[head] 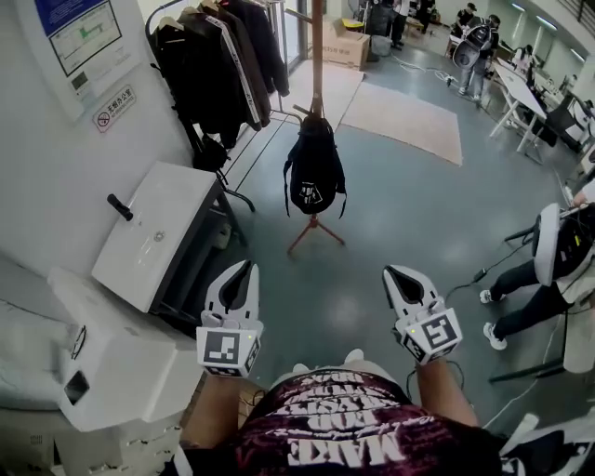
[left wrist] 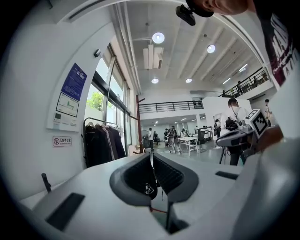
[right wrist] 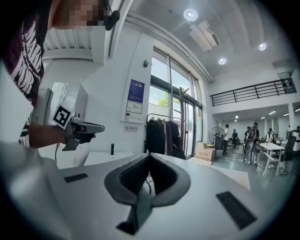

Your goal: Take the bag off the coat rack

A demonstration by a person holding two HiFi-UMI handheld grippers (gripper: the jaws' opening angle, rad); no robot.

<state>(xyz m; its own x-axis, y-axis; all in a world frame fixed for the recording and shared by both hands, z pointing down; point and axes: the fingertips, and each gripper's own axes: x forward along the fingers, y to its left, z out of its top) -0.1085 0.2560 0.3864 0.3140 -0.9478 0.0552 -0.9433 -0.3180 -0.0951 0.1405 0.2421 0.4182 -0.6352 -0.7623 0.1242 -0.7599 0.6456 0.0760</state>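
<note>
My left tool is clenched shut on nothing: in the left gripper view its two ribbed pads meet at the tips. My right tool is clenched the same way, its jaws closed tip to tip and holding nothing in the right gripper view. I hold both roughly level in front of me, side by side and apart, the left one at the left and the right one at the right, above the grey floor.

The bag, a black backpack with a pale logo on its front, hangs on the coat rack, a wooden pole on splayed reddish legs. It stands farther out than both tools, well apart from them and roughly between the lines they point along. Neither tool touches it.

To the far left, a clothes rail of dark coats stands by the wall. Nearer on the left is a white machine with a black knob on its edge. A pale rug lies on the floor beyond the rack, to the right.
</note>
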